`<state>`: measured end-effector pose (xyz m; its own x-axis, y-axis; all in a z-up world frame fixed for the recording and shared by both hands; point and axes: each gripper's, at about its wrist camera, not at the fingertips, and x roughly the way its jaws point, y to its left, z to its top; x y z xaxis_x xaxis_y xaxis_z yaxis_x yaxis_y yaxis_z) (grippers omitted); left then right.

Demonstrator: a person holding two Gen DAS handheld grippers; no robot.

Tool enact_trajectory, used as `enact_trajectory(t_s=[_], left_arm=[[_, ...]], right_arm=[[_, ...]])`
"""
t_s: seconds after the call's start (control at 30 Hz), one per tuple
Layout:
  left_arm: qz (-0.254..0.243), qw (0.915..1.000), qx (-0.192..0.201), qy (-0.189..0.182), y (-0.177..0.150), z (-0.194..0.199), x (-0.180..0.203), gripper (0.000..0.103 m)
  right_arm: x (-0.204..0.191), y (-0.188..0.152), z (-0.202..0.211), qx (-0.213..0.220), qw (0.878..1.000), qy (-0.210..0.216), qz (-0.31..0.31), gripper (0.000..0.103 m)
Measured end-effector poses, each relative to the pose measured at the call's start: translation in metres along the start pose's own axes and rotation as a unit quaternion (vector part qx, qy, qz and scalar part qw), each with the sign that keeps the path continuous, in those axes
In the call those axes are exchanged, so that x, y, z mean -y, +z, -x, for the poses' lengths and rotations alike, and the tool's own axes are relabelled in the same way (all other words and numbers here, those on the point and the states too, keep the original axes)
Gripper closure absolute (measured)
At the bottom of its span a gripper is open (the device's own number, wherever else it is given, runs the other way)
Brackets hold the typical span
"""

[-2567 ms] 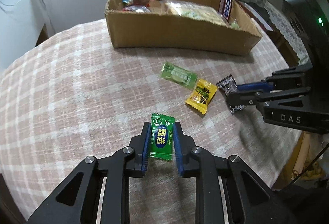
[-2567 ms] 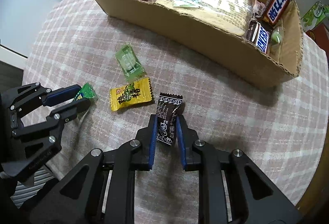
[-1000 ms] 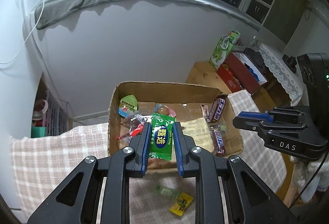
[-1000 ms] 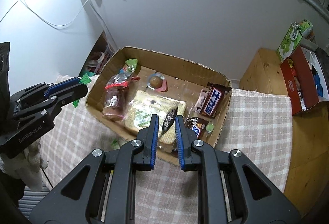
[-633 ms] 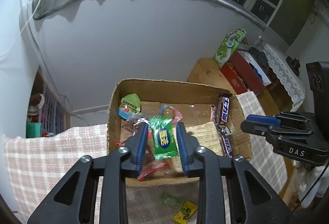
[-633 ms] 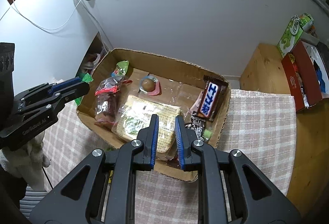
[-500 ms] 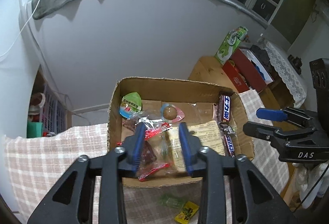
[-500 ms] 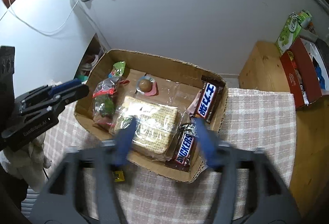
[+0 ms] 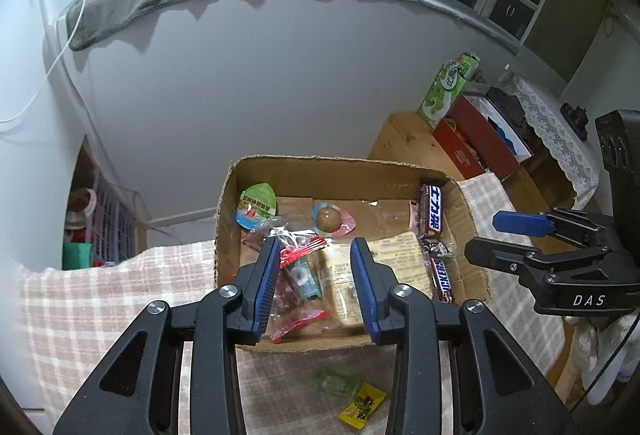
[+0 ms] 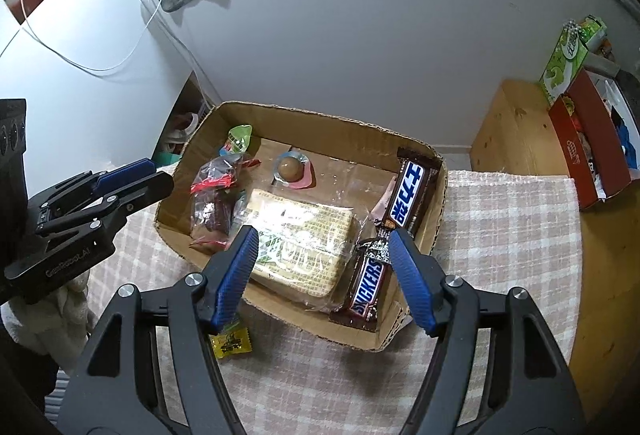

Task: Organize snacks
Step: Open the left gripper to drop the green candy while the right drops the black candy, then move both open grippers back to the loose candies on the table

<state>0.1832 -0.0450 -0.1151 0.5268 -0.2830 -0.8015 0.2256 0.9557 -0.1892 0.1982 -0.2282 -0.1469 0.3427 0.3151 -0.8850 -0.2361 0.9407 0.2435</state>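
Note:
A cardboard box (image 9: 340,165) (image 10: 400,137) sits on the checked tablecloth and holds several snacks. My left gripper (image 9: 316,255) is open and empty above the box's near left part, over a red-trimmed clear bag (image 9: 298,275). My right gripper (image 10: 320,235) is open and empty above the box's near side, over a cracker pack (image 10: 300,235) and a Snickers bar (image 10: 366,287). A small dark candy (image 10: 378,249) lies on that bar. A yellow candy (image 9: 362,405) (image 10: 232,343) and a light green candy (image 9: 334,383) lie on the cloth in front of the box.
The checked tablecloth (image 10: 500,235) ends close behind the box, with a grey wall (image 9: 280,75) beyond. A wooden cabinet (image 10: 516,131) with a red box (image 10: 588,139) and a green carton (image 10: 568,55) stands to the right. Each gripper shows in the other's view, beside the box.
Both grippers rose from the table to above the box, then opened. The green candy left my left gripper and the dark candy left my right gripper; both dropped into the box.

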Motion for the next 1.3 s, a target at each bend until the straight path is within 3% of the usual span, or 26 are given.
enact_trajectory(t_s=[0.63, 1.1, 1.3], left_arm=[[0.005, 1.0, 0.007, 0.003, -0.031, 0.027, 0.0, 0.068], [0.066, 0.9955, -0.068, -0.008, -0.101, 0.008, -0.025, 0.068], [0.066, 0.9936, -0.091, -0.013, -0.118, -0.008, -0.021, 0.068]], right_arm=[[-0.008, -0.038, 0.035, 0.022, 1.0, 0.004, -0.011, 0.033], [-0.008, -0.1, 0.031, -0.007, 0.999, 0.024, -0.038, 0.033], [-0.008, -0.123, 0.022, -0.028, 0.998, 0.019, -0.043, 0.033]])
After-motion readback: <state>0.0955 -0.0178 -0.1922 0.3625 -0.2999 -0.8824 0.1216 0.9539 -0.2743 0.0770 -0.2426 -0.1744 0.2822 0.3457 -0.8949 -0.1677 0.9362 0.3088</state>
